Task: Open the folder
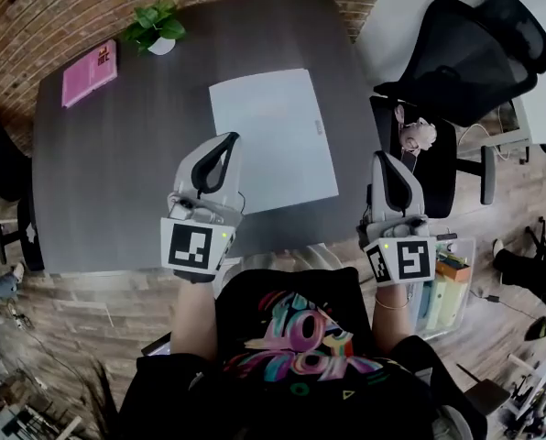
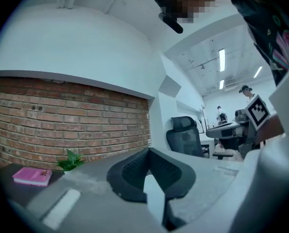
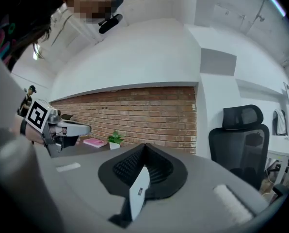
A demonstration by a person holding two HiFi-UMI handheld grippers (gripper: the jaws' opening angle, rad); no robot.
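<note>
A pale grey folder [image 1: 273, 136] lies flat and closed in the middle of the dark table [image 1: 117, 172]. My left gripper [image 1: 225, 143] hovers level over the table's near side, its tip beside the folder's near left edge, jaws shut with nothing between them. My right gripper [image 1: 384, 160] is held level off the table's near right corner, also shut and empty. In the left gripper view the closed jaws of the left gripper [image 2: 148, 152] point across the table toward the brick wall. In the right gripper view the right gripper [image 3: 143, 147] shows the same closed jaws.
A pink book [image 1: 90, 73] and a small potted plant [image 1: 156, 30] sit at the table's far left. A black office chair [image 1: 465, 53] stands to the right of the table. A bin of coloured files [image 1: 447, 282] rests on the floor near my right side.
</note>
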